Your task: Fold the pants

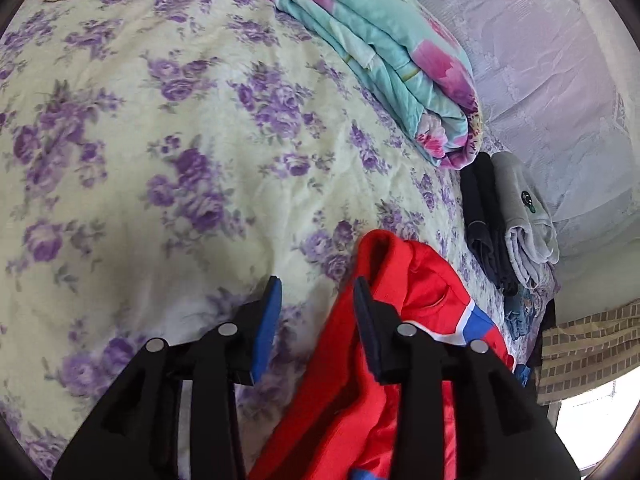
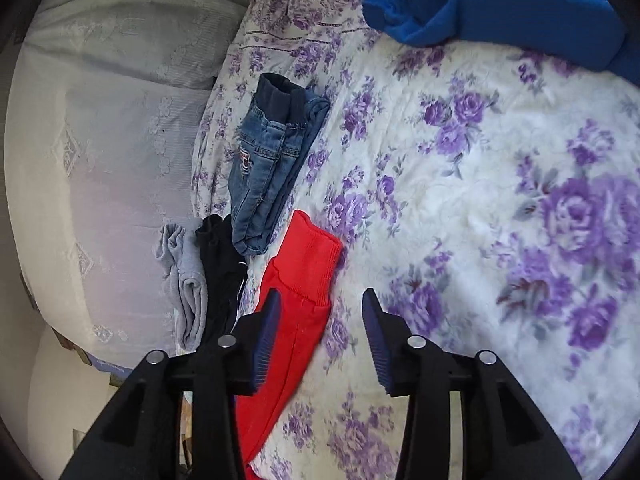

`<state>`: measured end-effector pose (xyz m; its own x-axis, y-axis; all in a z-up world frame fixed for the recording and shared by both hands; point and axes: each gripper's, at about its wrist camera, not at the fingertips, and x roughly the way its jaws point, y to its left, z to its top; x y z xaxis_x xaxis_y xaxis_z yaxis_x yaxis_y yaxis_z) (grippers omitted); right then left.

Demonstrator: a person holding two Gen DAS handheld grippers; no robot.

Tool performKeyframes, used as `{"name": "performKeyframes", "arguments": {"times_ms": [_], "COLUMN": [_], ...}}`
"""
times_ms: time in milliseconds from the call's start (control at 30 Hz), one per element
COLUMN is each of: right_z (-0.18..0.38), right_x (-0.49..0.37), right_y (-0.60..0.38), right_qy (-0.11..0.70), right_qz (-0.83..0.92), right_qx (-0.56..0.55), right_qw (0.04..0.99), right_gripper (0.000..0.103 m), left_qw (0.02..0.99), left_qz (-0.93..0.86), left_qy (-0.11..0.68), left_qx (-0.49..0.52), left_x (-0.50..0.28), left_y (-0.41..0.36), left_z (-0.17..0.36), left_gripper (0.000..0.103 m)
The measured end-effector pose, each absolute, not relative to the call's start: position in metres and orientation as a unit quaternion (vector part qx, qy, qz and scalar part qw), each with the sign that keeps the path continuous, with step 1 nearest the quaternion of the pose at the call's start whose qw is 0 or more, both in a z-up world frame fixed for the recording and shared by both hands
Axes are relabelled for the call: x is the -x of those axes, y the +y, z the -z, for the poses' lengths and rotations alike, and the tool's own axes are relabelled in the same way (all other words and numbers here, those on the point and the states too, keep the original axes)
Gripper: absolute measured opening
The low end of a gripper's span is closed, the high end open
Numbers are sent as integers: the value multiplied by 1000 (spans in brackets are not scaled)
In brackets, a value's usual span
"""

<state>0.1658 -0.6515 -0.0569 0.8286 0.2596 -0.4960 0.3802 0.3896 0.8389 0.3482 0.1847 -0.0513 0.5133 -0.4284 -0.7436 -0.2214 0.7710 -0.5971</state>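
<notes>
My left tongs (image 1: 316, 300) stand apart with nothing pinched; the red pants (image 1: 404, 312) lie just under and past the right-hand finger, only bedspread (image 1: 160, 160) showing in the gap. My right tongs (image 2: 320, 312) are parted too, gripping nothing, and a red pant leg (image 2: 300, 280) runs under the left-hand finger, its cuff just ahead. Left of that cuff lie folded black (image 2: 220, 264) and grey (image 2: 188, 280) pieces, side by side. Farther ahead sit folded jeans (image 2: 272, 152). Far off, ahead and to the right of the right tongs, is a blue garment (image 2: 500, 4); beyond the left tongs, a folded teal quilt (image 1: 380, 56).
</notes>
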Motion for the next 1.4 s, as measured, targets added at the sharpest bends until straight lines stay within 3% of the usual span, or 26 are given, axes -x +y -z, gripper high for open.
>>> {"name": "performKeyframes", "arguments": {"times_ms": [233, 467, 833, 1000, 1167, 1267, 1400], "right_z": [43, 40, 65, 67, 73, 72, 63], "right_x": [-181, -240, -297, -307, -311, -308, -301], "right_y": [-658, -674, -690, -681, -680, -678, -674], "right_qy": [281, 302, 355, 378, 386, 385, 370], "right_qz": [19, 18, -40, -71, -73, -72, -70], "right_qx": [-546, -513, -475, -442, -441, -432, -429], "right_qw": [789, 803, 804, 810, 807, 812, 821], "right_gripper": [50, 50, 50, 48, 25, 17, 8], "left_qw": [812, 813, 819, 819, 825, 824, 823], "left_qz": [57, 66, 74, 108, 115, 126, 118], "left_qy": [485, 505, 515, 516, 518, 522, 525], "left_qx": [318, 283, 241, 227, 194, 180, 182], "left_x": [-345, -376, -400, -405, -410, -413, -415], "left_y": [181, 145, 127, 119, 105, 96, 97], "left_z": [40, 42, 50, 45, 43, 45, 46], "left_gripper": [68, 70, 83, 83, 81, 66, 57]}}
